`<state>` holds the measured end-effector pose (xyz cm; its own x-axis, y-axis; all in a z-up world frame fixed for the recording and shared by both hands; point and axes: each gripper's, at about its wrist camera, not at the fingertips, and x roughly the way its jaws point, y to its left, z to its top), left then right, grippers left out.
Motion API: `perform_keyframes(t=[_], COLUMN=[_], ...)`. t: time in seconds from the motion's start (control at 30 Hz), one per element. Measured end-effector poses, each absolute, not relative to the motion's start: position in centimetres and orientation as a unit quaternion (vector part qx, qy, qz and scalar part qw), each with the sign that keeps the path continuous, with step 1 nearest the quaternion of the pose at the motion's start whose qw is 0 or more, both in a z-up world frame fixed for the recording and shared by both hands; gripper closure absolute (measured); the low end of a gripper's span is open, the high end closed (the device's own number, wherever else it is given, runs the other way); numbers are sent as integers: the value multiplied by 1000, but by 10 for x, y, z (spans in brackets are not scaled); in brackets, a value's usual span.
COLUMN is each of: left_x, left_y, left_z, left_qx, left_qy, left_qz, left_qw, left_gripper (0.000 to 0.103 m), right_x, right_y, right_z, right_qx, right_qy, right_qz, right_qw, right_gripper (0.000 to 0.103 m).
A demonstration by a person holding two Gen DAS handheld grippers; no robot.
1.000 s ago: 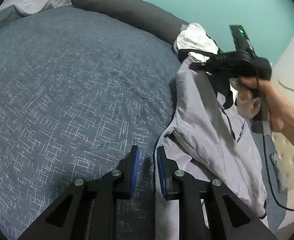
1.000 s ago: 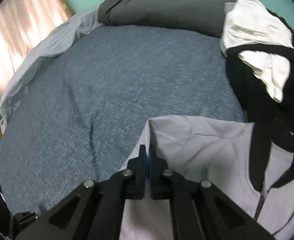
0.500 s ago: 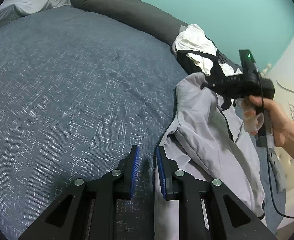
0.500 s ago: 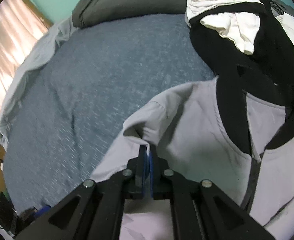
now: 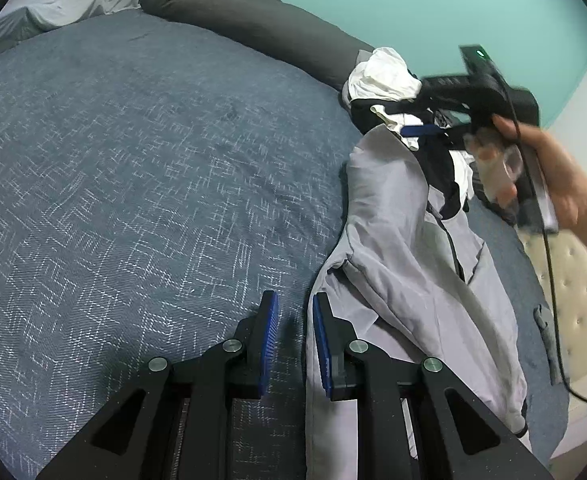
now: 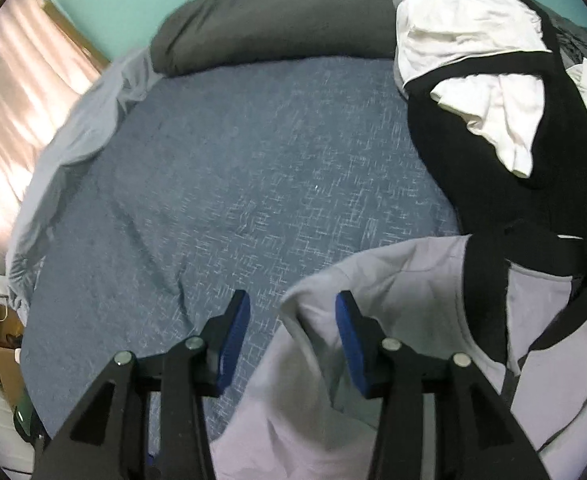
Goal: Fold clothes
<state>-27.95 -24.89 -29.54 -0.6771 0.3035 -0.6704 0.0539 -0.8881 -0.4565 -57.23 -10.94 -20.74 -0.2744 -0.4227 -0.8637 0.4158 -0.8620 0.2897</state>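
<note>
A light grey jacket (image 5: 393,240) with black collar trim lies crumpled along the right side of the blue bedspread (image 5: 133,160). My left gripper (image 5: 294,316) hovers low at the jacket's near edge. Its jaws stand slightly apart with only bedspread showing between them, and the cloth edge runs beside its right finger. My right gripper (image 6: 293,312) is opening above the jacket (image 6: 413,280). A loose grey corner lies between its fingers, and the pads do not press on it. In the left wrist view a hand holds the right gripper (image 5: 417,106) above the jacket's collar end.
A heap of white and black clothes (image 6: 493,80) lies beyond the jacket, against a long dark grey pillow (image 6: 273,20). A pale grey sheet (image 6: 73,128) edges the bed on the left near a curtain (image 6: 13,100). A cream tufted surface (image 5: 573,300) borders the bed on the right.
My right gripper's jaws have gone from shut on the jacket's corner to apart, letting the cloth drop onto the bed, and the gripper has lifted. The left gripper has stayed put.
</note>
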Motion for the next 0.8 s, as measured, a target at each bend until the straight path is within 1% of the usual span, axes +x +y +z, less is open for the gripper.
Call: perform_keyframes(t=[0.1, 0.17, 0.2, 0.23, 0.3, 0.33, 0.43, 0.63, 0.73, 0.8], left_x=[-279, -279, -279, -279, -279, -279, -279, -278, -279, -280], left_y=[-249, -249, -249, -248, -249, -250, -252, -248, -248, -248], left_z=[-296, -297, -297, -297, -299, -299, -299, -299, -300, -300], left_qx=[-397, -398, -399, -400, -402, -402, -401, -401, -403, -404], left_qy=[-225, -224, -224, -222, -224, -226, -231, -223, -222, -222], left_qz=[887, 887, 887, 886, 885, 885, 884, 886, 885, 884], left_qw=[70, 70, 70, 70, 69, 69, 69, 73, 74, 73], left_gripper=[83, 82, 81, 80, 79, 79, 79, 79, 79, 79], right_x=[-584, -590, -592, -593, -593, -592, -592, -592, -592, -593], right_y=[-118, -114, -111, -109, -110, -110, -108, -116, -130, -130], right_z=[-222, -232, -235, -238, -245, -248, -248, -248, -263, -267], right_qx=[573, 586, 585, 584, 583, 580, 556, 502, 516, 520], right_qy=[22, 11, -2, -9, -1, 5, 1, 8, 56, 63], right_qz=[-791, -789, -790, -791, -792, -794, -808, -835, -826, -826], right_qw=[212, 185, 181, 179, 182, 181, 195, 227, 221, 207], right_gripper=[58, 58, 61, 77, 92, 96, 99, 99, 99, 99])
